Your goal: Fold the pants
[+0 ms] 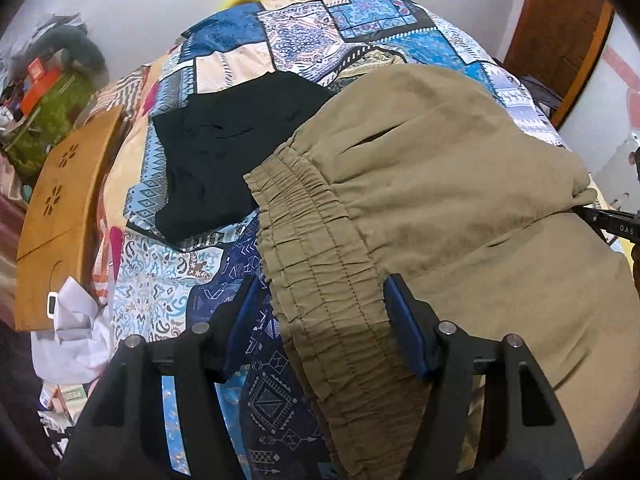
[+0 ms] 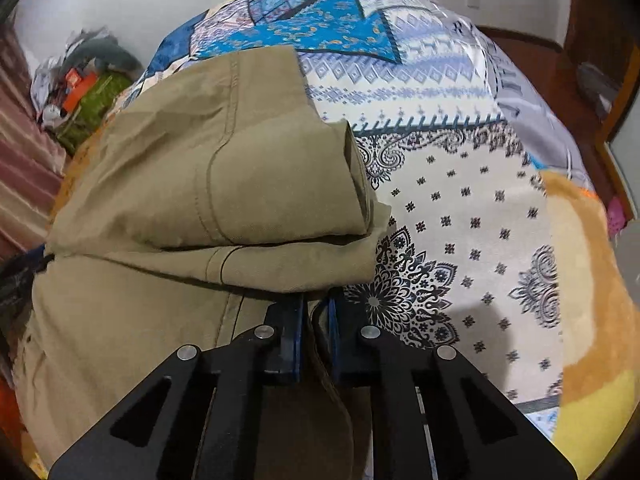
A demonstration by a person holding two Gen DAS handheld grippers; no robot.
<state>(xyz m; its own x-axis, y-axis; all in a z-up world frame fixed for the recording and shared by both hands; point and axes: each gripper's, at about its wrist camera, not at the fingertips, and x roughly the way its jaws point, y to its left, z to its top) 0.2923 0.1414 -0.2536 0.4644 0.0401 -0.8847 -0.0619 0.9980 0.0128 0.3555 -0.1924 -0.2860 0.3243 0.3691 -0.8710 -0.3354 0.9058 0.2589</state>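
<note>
Khaki pants (image 1: 440, 184) lie on a patterned bedsheet (image 1: 168, 280), folded over themselves. Their elastic waistband (image 1: 320, 280) runs between the fingers of my left gripper (image 1: 324, 320), which is open around it. In the right wrist view the pants (image 2: 224, 184) lie in stacked layers, the folded leg on top. My right gripper (image 2: 314, 336) is shut on the edge of the lower khaki layer. The right gripper's tip also shows in the left wrist view (image 1: 608, 224), under the fold.
A folded black garment (image 1: 232, 152) lies on the bed beyond the waistband. A wooden lap table (image 1: 60, 208) and white papers (image 1: 76, 332) sit at the left. Clutter (image 2: 80, 88) lies by the wall. An orange-yellow blanket (image 2: 588, 320) is at right.
</note>
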